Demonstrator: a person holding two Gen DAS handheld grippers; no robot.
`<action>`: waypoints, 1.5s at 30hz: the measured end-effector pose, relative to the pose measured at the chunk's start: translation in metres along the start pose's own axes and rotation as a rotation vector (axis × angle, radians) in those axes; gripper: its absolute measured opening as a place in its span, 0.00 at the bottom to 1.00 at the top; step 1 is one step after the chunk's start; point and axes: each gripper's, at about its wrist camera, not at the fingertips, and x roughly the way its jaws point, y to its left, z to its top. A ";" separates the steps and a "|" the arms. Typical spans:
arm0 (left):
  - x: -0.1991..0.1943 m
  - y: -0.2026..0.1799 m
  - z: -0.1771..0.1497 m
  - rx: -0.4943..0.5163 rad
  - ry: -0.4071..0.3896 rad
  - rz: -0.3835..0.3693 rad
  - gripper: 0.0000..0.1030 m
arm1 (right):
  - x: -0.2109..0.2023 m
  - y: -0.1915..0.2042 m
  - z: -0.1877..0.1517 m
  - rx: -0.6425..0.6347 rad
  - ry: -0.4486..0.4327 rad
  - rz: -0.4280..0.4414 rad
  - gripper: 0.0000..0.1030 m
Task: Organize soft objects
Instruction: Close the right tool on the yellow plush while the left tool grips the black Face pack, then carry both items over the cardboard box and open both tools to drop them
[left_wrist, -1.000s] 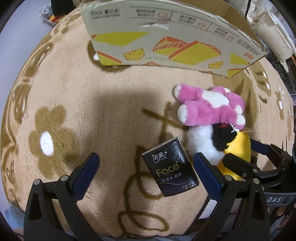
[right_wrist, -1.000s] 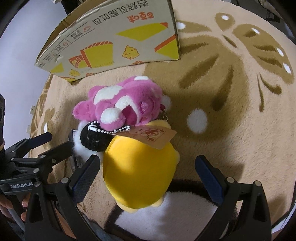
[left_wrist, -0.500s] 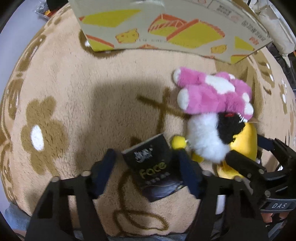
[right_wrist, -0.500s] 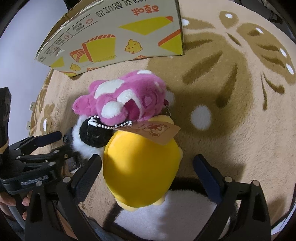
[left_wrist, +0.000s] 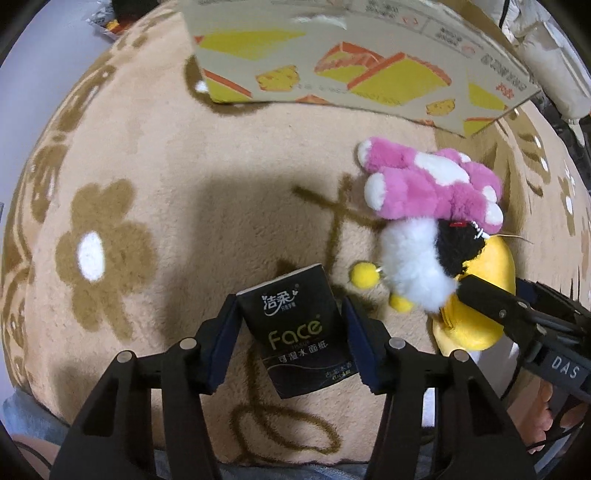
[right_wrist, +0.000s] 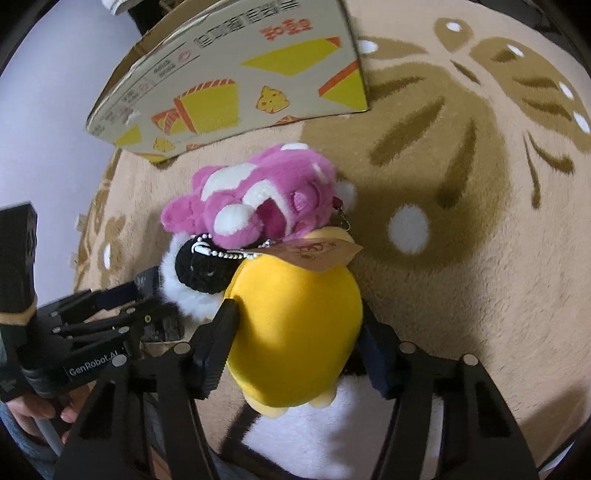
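Fluffy plush toys (right_wrist: 258, 199), glossy pack (left_wrist: 299, 332) (plastic)

Cardboard box (left_wrist: 354, 70): top cut off by the frame edge, print blurred. Tissue pack (right_wrist: 147, 284): mostly hidden behind the left gripper (right_wrist: 147, 310). Hang tag (right_wrist: 317, 253): print unreadable.

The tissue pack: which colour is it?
Black, with pale lettering; the tissue pack shows best in the left wrist view.

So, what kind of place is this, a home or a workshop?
Probably a home room: a plush flower-pattern rug covers the surface, a printed cardboard box stands on it, and a pink plush toy lies nearby.
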 end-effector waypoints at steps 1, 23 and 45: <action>-0.002 0.000 -0.001 -0.004 -0.008 0.003 0.52 | 0.000 -0.001 0.000 0.005 -0.001 0.006 0.60; -0.070 -0.003 -0.005 -0.013 -0.248 0.120 0.52 | -0.072 -0.011 -0.002 0.024 -0.289 0.044 0.49; -0.143 0.023 0.032 -0.047 -0.504 0.136 0.52 | -0.112 0.019 0.021 -0.113 -0.443 0.046 0.49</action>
